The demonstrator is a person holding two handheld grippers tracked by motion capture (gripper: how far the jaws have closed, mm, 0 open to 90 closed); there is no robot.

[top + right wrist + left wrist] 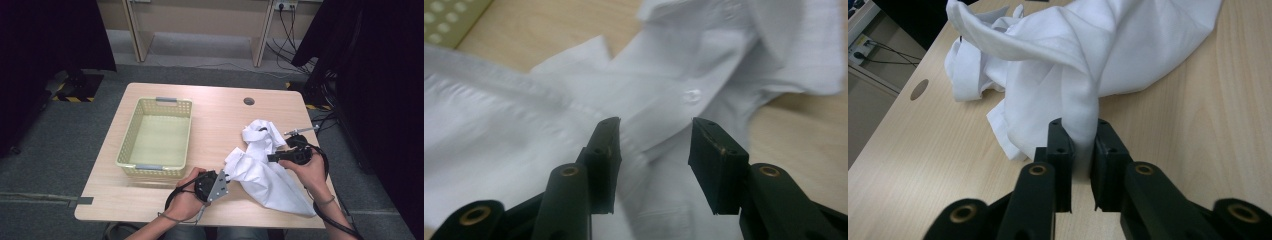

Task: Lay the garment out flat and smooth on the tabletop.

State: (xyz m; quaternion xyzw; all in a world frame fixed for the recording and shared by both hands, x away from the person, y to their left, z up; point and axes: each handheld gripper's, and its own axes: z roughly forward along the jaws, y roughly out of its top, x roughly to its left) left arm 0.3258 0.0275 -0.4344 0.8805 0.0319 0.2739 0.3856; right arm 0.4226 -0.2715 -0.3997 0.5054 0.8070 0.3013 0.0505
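Note:
A crumpled white shirt point(265, 175) lies on the right half of the wooden table point(215, 110). My left gripper point(227, 176) sits at the shirt's left edge near the table's front. In the left gripper view its jaws point(1082, 145) pinch a raised fold of the shirt point(1073, 50), with cloth filling the narrow gap. My right gripper point(270, 157) hovers over the shirt's middle, pointing left. In the right gripper view its jaws point(654, 140) stand apart above the shirt point(524, 115), near a button and the placket, with nothing pinched.
A pale yellow plastic basket point(127, 145) stands on the table's left half, and its corner point(449, 20) appears in the right gripper view. A round cable hole point(249, 101) is near the far edge. Cables trail off the right side.

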